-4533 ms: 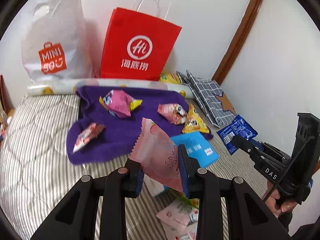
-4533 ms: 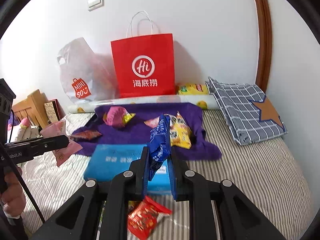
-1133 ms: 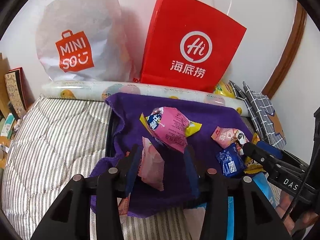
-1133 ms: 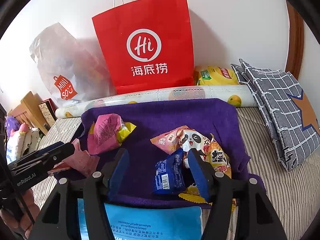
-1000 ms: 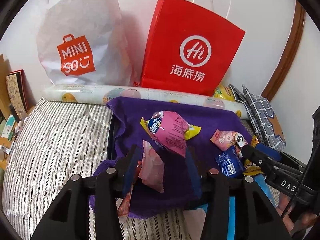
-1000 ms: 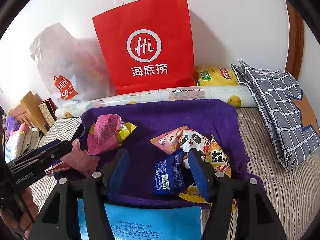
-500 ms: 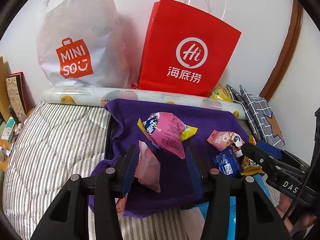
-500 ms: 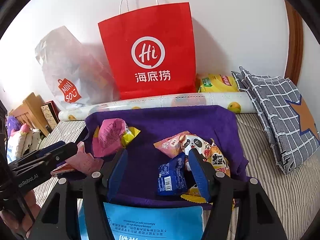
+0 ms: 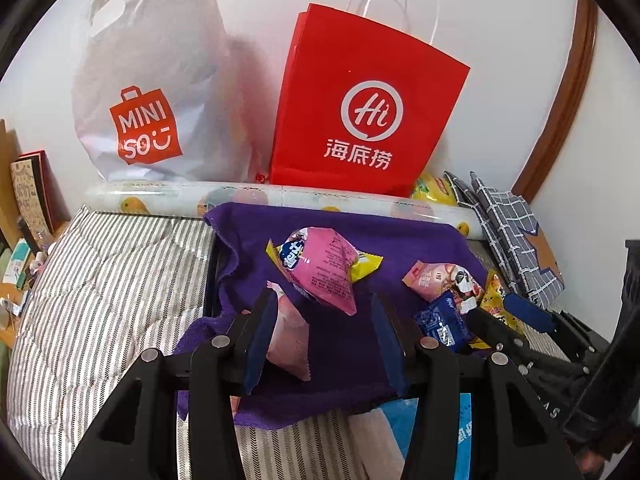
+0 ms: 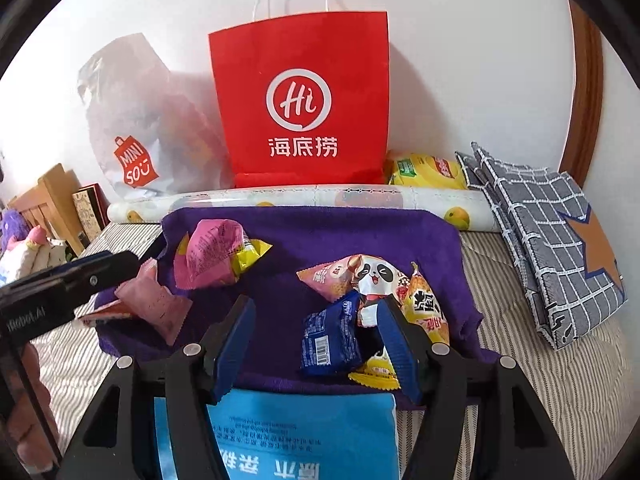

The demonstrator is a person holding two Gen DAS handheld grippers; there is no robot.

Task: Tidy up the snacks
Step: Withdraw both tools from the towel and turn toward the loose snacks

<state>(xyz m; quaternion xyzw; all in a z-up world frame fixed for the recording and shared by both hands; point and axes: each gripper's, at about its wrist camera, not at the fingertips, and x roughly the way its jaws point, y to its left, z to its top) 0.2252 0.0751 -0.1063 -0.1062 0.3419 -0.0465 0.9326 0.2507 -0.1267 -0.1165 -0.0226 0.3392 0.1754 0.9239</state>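
On a purple towel (image 10: 304, 236) spread across a striped bed (image 9: 108, 280), near its wall edge, loose snack packets lie gathered: a pale pink sachet (image 9: 290, 334) at the towel's left front corner, a blue packet (image 10: 332, 334) toward its right front, a puffed pink-and-yellow bag (image 10: 214, 254) behind, and a panda-printed packet (image 10: 366, 276) touching a yellow one (image 10: 426, 308). Both sets of tongs stand apart and grip nothing. The left tongs (image 9: 320, 336) straddle the pink sachet, which leans at the inner face of one finger, with a clear gap on the other side. The right tongs (image 10: 316, 336) bracket the blue packet, pads clear of it.

The step in hand looks like letting go after placing. To do it well, each tool should draw straight back and slightly up, so no finger drags a packet or rucks the towel, then reach for what lies off the cloth, such as the light blue pack (image 10: 308, 436) at the towel's front edge.

Against the wall stand a red paper bag (image 10: 304, 100) printed "Hi 海底捞" and a translucent "MINISO" bag (image 9: 148, 80); the blue packet shows a barcode, its other print too small to read.
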